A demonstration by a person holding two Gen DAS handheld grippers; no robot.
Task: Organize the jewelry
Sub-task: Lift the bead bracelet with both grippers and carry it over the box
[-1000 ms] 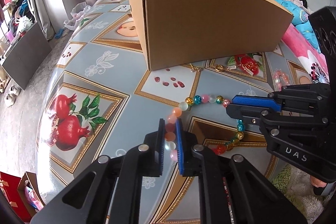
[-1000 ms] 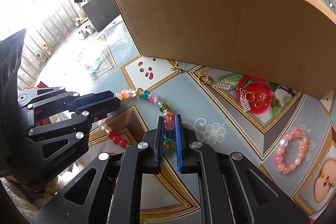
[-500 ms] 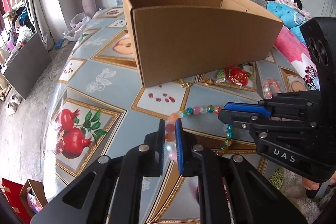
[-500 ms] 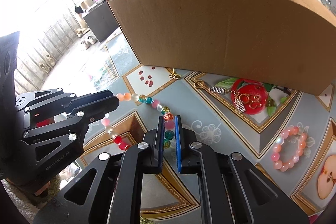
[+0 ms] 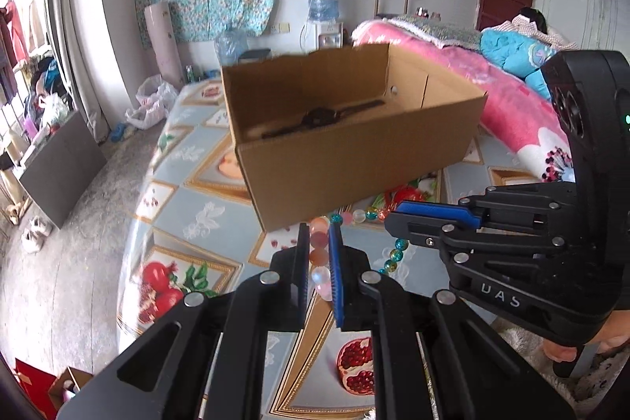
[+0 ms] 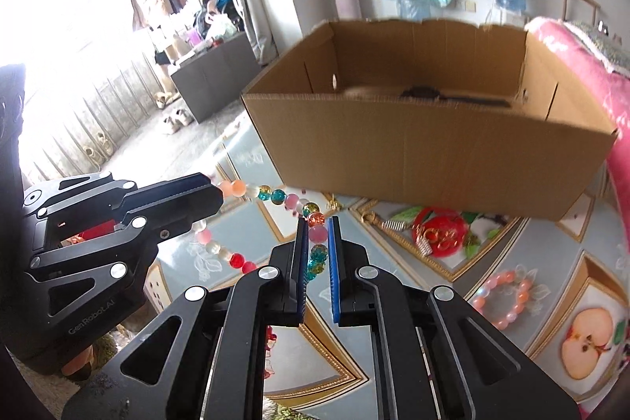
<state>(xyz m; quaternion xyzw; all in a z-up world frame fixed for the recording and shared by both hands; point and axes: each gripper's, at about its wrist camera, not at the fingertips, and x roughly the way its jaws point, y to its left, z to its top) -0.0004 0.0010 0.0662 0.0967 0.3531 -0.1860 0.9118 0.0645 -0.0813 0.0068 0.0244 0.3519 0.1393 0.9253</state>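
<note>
A multicoloured bead necklace (image 6: 277,196) hangs stretched between my two grippers, lifted off the table; it also shows in the left wrist view (image 5: 356,215). My left gripper (image 5: 317,250) is shut on its pink and orange beads. My right gripper (image 6: 317,243) is shut on its pink and teal beads, and appears in the left wrist view (image 5: 393,221) to the right. An open cardboard box (image 6: 425,148) stands just beyond, with a dark item (image 5: 319,115) inside. Both grippers are near rim height in front of it.
On the patterned tablecloth (image 6: 551,262) lie a gold chain with a comb charm (image 6: 397,225), gold rings (image 6: 437,235) on a red print, and a pink bead bracelet (image 6: 502,298). A pink quilt (image 5: 512,97) lies to the right. The table's left edge drops to the floor.
Both grippers have risen with the necklace, from down at the box's front wall to near its rim. The box interior has come into view.
</note>
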